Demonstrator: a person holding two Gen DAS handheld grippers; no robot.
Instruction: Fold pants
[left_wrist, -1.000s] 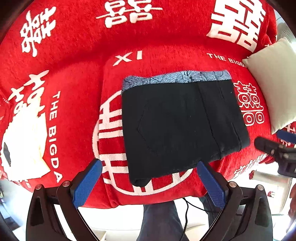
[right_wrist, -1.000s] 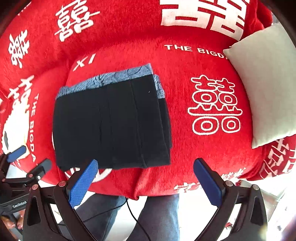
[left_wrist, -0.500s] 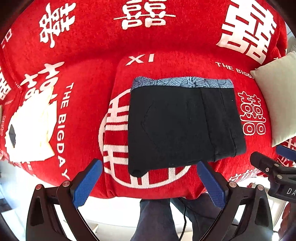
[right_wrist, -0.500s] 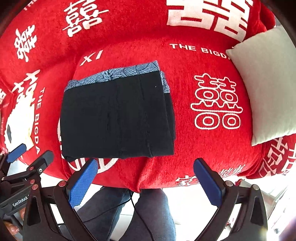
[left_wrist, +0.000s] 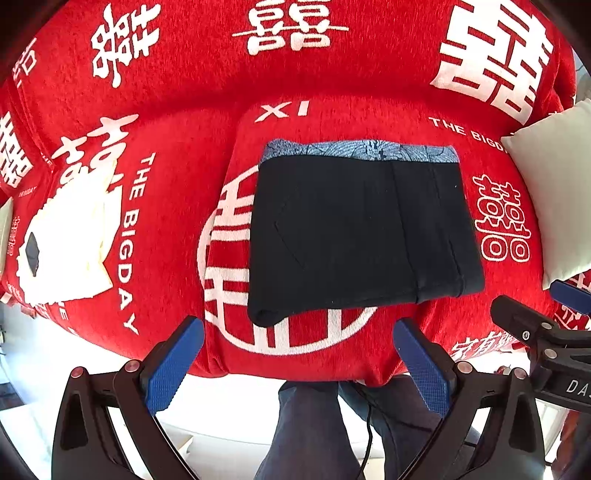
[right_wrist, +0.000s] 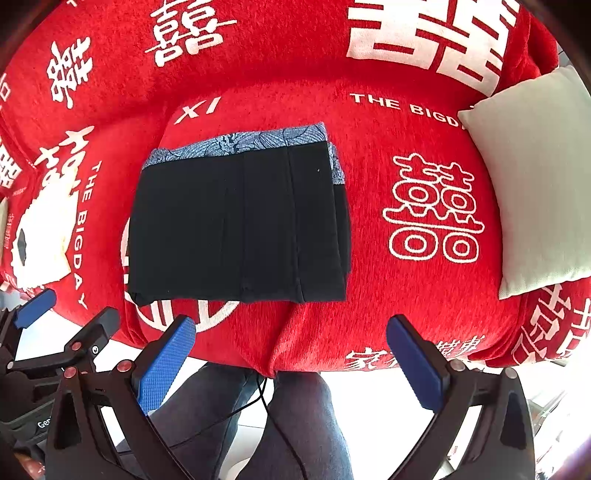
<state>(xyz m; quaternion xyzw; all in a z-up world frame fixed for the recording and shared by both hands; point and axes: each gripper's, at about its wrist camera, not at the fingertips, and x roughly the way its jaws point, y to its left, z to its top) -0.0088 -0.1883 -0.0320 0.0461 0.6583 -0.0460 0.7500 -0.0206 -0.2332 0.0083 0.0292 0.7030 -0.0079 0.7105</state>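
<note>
I see a red sofa cover (left_wrist: 184, 122) with white characters filling both views, draped over a seat cushion. On it, at the centre of my left view and toward 10 o'clock of centre in my right view, lie the pants (left_wrist: 354, 236), black and folded into a flat rectangle, with a blue patterned waistband (left_wrist: 360, 152) along the far edge (the layers show at the right side, stacked a little unevenly). A pale cushion (right_wrist: 535, 184) leans at 3 o'clock on the sofa, well apart from the pants. At 9 o'clock a white folded cloth (left_wrist: 70, 240) rests on the cover. Below the seat edge, at 6 o'clock, I see a person's legs in dark trousers (left_wrist: 306, 428) with a thin black cable (left_wrist: 369, 432) running between them.

My left gripper (left_wrist: 291, 363) hangs in front of the seat edge, jaws spread wide, holding nothing. My right gripper (right_wrist: 291, 363) sits likewise, blue pads (right_wrist: 166, 365) apart and clear of the fabric.
</note>
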